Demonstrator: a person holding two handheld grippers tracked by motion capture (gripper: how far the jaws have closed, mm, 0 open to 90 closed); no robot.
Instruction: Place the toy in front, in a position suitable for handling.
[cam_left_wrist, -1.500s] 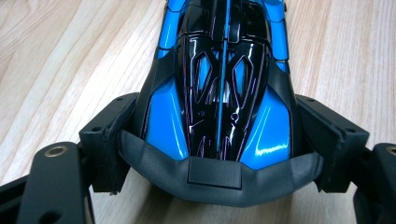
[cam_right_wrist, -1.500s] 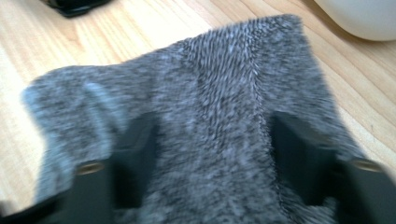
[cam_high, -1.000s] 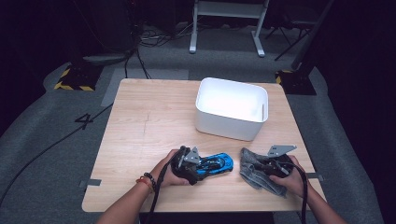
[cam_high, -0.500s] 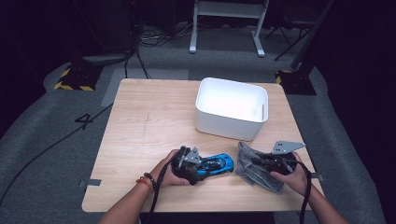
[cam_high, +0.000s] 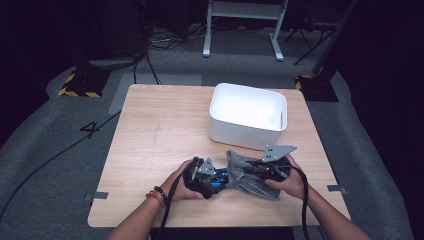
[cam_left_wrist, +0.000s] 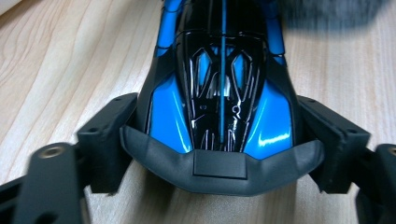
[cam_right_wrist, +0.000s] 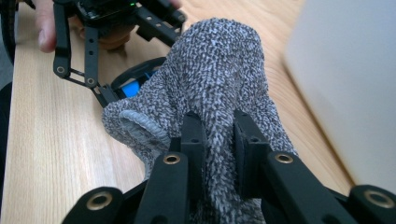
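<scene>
1. Left gripper (cam_left_wrist: 219, 154) has just eased its jaws wider; they flank the blue toy car (cam_left_wrist: 219, 88) on the table (cam_high: 150, 150), probably barely touching it.
2. Right gripper (cam_right_wrist: 219, 135) pinches the grey sock (cam_right_wrist: 210, 84).
3. Advice: hold the car steady and draw the sock's opening squarely over its nose.

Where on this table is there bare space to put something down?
The whole left part of the table is bare, from its far edge down to the left claw, and so is the strip left of the white bin. It is crowded at the near middle, where the blue toy car, grey knit cloth and right claw meet.
</scene>
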